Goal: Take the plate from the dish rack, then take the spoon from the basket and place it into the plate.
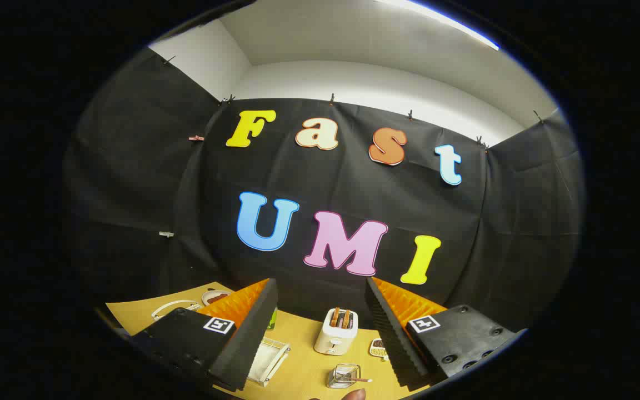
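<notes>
Fingers (pixel 320 333) are standing spread wide, gripping nothing, while you are hovering above the worktop (pixel 303 355). Dish rack (pixel 267 360) is lying low beside the left finger; spoon basket (pixel 344 375) is sitting between them, below.

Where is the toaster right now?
In the gripper view the toaster stands on the table, between the open tongs, beyond the wire basket.

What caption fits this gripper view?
Open gripper held above table, toaster and wire basket between its fingers.
</notes>
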Tool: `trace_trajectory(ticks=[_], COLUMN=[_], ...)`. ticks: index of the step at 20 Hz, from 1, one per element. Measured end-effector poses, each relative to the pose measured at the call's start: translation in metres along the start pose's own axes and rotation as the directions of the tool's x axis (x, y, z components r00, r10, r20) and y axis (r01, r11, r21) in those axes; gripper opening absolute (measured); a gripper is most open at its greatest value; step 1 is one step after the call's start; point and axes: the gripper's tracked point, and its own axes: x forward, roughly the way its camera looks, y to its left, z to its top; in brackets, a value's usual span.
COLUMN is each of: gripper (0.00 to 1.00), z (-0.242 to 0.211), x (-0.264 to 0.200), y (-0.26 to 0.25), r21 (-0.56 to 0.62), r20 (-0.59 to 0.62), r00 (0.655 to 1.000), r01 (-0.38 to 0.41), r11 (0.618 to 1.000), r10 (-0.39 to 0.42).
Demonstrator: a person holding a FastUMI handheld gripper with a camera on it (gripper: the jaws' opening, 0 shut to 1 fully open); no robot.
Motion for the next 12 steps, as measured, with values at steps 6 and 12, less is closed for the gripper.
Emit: trace_trajectory(ticks=[6,12], gripper=[0.97,0.98], z=[0.008,0.008], x=[0.005,0.015], y=[-0.010,0.011], r21=[-0.053,-0.045], r20=[0.031,0.010], r00=[0.992,0.988], r01=[0.127,0.152], r11=[0.990,0.987], r10=[-0.126,-0.152])
